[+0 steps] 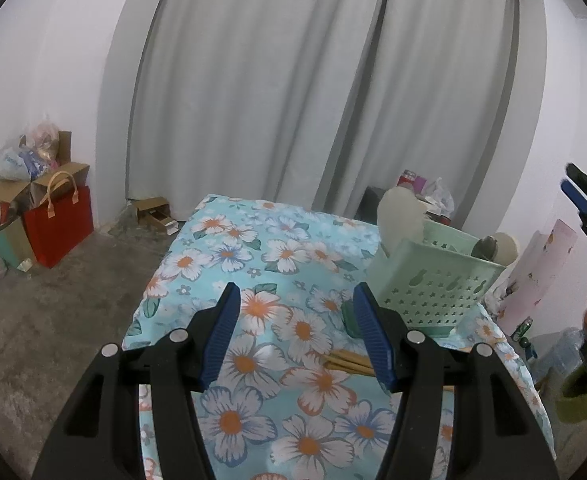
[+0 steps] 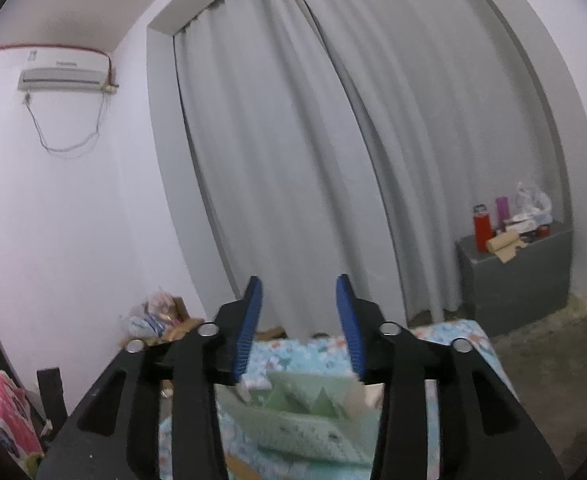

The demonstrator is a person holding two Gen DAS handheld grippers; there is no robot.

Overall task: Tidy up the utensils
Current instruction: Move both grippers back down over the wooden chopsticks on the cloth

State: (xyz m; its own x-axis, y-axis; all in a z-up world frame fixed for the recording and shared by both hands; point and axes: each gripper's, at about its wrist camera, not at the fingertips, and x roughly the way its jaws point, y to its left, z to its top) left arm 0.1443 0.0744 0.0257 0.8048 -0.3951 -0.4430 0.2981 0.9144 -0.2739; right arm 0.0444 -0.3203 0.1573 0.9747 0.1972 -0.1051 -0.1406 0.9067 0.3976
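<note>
A mint-green perforated utensil basket (image 1: 433, 284) stands on the flowered tablecloth (image 1: 229, 248), right of centre. A white ladle (image 1: 399, 216) and a dark spoon (image 1: 485, 246) stick out of it. Wooden chopsticks (image 1: 349, 362) lie on the cloth in front of the basket, partly hidden by my left gripper's right finger. My left gripper (image 1: 296, 288) hovers open over the cloth, with nothing between its fingers. My right gripper (image 2: 299, 280) is open and empty above the blurred basket (image 2: 301, 420). In the left wrist view it appears at the far right (image 1: 585, 200), held by a hand.
On the floor at the left stand a red bag (image 1: 59, 224) and cardboard boxes (image 1: 5, 192). A pink board (image 1: 541, 276) leans right of the table. A grey cabinet (image 2: 513, 280) with bottles stands by the curtain (image 1: 293, 80).
</note>
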